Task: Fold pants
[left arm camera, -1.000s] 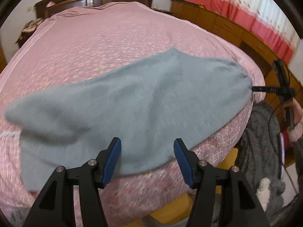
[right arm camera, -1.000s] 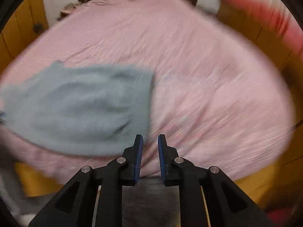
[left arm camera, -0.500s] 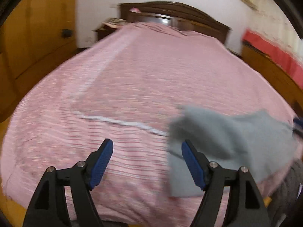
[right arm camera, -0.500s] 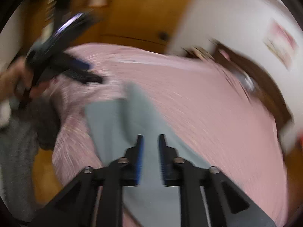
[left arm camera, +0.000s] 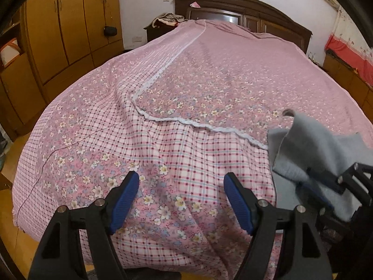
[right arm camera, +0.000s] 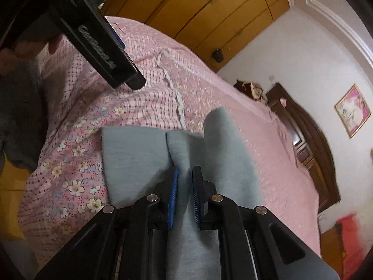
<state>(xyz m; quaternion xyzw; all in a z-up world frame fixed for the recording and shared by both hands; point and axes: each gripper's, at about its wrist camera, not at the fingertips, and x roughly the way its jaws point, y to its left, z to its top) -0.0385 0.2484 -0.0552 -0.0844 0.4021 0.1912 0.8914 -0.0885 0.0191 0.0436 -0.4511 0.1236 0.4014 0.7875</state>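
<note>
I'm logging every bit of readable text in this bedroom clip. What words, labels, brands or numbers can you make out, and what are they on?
Raised lettering on the black side of the left tool, seen from the right wrist: a single word, too blurred to read.
Framed picture on the wall: pink image, no legible text.
Grey pants, bedspread, wardrobe: no text.

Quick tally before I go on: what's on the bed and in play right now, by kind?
Pants: 1, grey-blue, on the bed
Bedspread: 1, pink floral and checked
Grippers: 2, left gripper and right gripper
Total: 4
</note>
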